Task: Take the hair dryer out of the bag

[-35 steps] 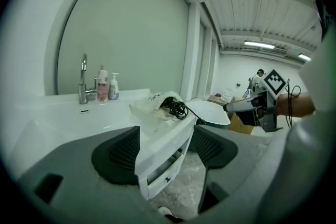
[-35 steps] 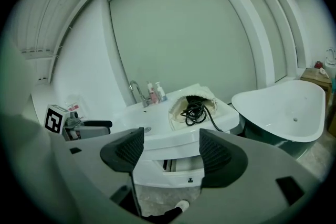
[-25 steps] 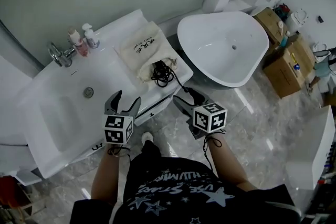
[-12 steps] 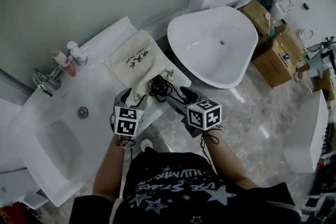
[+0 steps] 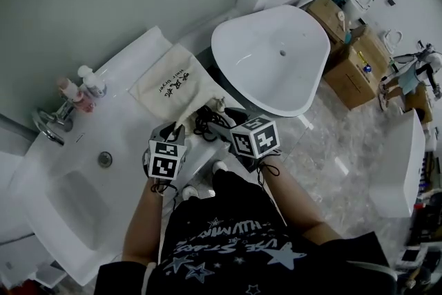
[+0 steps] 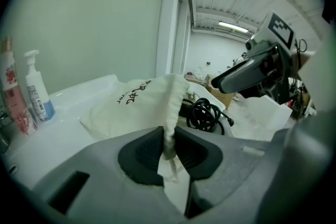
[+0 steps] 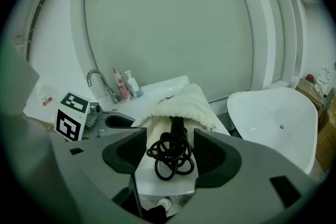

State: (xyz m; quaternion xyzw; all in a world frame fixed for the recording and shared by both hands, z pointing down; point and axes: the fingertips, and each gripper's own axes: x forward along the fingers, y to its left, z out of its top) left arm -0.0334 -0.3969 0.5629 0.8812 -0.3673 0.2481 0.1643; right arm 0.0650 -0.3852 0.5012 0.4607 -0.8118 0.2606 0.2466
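A cream cloth drawstring bag lies on the white counter, its mouth toward me. Out of the mouth sticks the hair dryer's black handle, and its coiled black cord lies on the counter's edge. My left gripper is closing, and its pads pinch the bag's rim at the left of the mouth. To the right, my right gripper stands open, with the cord coil lying between and just beyond its jaws, not gripped. The dryer's body is hidden inside the bag.
A sink basin with a chrome faucet and two pump bottles lies left of the bag. A white freestanding tub stands close on the right, cardboard boxes beyond it. Marble floor runs below the counter's edge.
Both grippers have moved forward to the bag's mouth. The left jaws went from wide open to closed on the bag's rim. The right gripper came up over the cord coil, still open.
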